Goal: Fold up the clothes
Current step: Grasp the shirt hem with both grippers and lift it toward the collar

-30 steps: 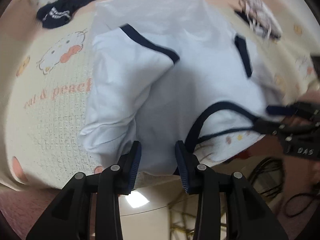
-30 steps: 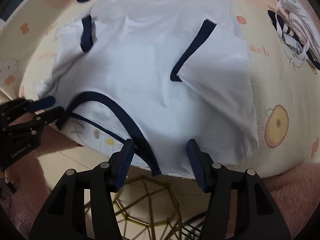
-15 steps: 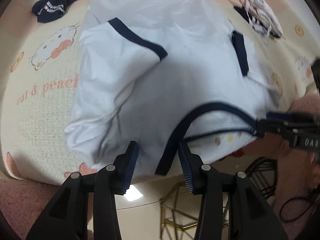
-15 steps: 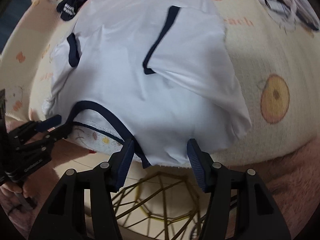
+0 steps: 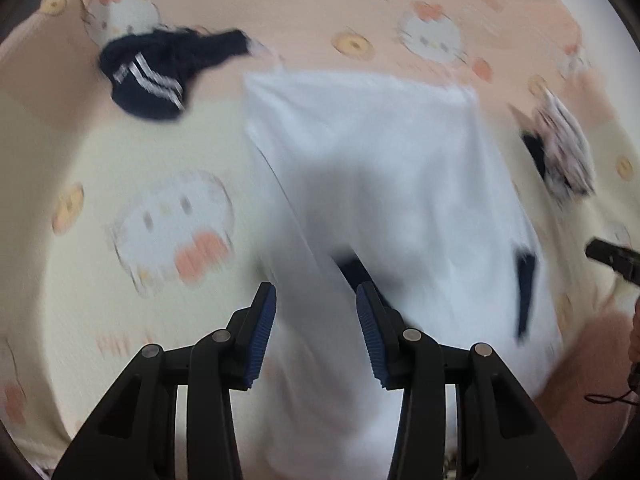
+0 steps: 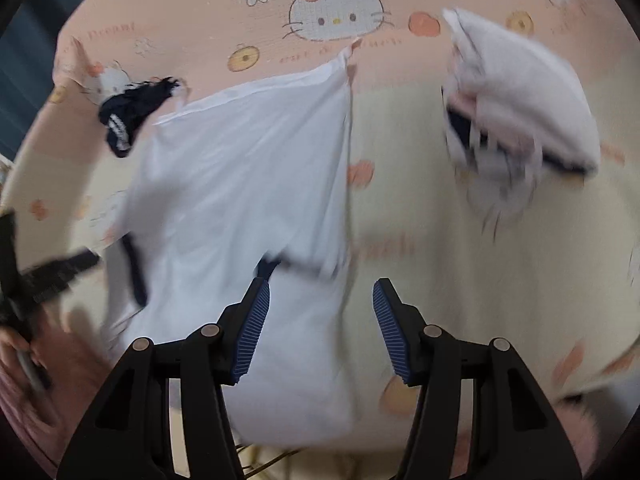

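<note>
Motion blur smears both views, so the navy trim on the white shirt [image 5: 384, 184] reads only as dark streaks. On the far left of the sheet [image 5: 132, 160], a dark sock [image 5: 160, 68] lies near the shirt's top corner. The shirt lies down the middle, its near end hanging past the bed edge and hidden behind the fingers. The left gripper [image 5: 316, 332] is spread open, with cloth between its 2 pads; whether they touch it is unclear. The right gripper [image 6: 320, 328] also gapes, astride the shirt's right edge. Bare sheet lies right of it, then a blurred pile [image 6: 520, 120] of clothes.
</note>
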A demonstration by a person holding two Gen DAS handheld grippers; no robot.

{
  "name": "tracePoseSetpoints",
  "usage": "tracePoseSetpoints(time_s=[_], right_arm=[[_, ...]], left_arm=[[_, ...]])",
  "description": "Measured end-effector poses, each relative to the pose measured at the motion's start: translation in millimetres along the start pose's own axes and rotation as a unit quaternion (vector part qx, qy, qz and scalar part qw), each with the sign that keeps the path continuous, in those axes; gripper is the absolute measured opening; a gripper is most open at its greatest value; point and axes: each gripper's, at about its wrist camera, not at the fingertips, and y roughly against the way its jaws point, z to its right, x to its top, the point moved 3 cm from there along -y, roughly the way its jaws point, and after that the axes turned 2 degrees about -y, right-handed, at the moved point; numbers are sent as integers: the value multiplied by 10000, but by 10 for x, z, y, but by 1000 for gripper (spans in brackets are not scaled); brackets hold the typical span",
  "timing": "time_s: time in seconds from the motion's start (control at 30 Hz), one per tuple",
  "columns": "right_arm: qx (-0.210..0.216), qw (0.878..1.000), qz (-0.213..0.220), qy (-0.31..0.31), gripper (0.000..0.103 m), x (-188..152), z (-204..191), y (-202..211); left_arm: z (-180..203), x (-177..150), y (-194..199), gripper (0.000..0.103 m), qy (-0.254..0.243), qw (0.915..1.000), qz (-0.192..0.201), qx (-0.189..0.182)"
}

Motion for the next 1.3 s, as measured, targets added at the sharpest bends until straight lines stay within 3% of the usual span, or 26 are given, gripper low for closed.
tracePoseSetpoints(time_s=[0.07,0.2,0.4,0.53,0.73,0.8,0.83,0.87,1.03,1.1,1.17,1.23,1.27,1.3], right_arm=[[-89,9999,-84,94,56,71,161,-65],[-189,9997,-162,-86,56,614,392,-414],[-653,9976,-34,-229,56,1381,628,-1017],[-574,9980,-57,-246,56,1697,710,-1342],[-565,9975,248,336,71,1913,625,-1485],[-402,9976,329,453,61,1963,593,-1489],[-254,9976,366,521,34,1981,563,-1475],[-228,9974,402,561,16,1990,555,-1455],[-189,9954,576,746,10,2029,531,-1351],[-134,9984,452,323,10,2083,726,-1431],[-55,9994,342,84,11,2090,824,-1490],[-73,9994,329,76,23,2097,816,-1479],[-86,9994,327,80,33,2101,808,-1471],[-98,9994,324,83,37,2104,801,-1464]], left_arm=[[-136,290,-201,44,112,9999,62,59],[-438,857,-626,44,362,9993,111,24],[-708,1406,-1062,44,475,9988,128,30],[-706,1560,-1272,44,425,9989,218,-24],[-590,1688,-1446,43,265,9985,468,-81],[-524,1725,-1446,17,101,9983,573,-4],[-493,1745,-1434,8,37,9980,635,41],[-509,1752,-1439,7,43,9979,644,51],[-682,1768,-1500,7,215,9981,582,31],[-751,1774,-1525,8,283,9980,557,23],[-770,1789,-1531,18,243,9981,556,92],[-704,1824,-1501,35,53,9982,541,263],[-684,1835,-1444,36,62,9979,604,228],[-663,1834,-1366,36,57,9970,755,179]])
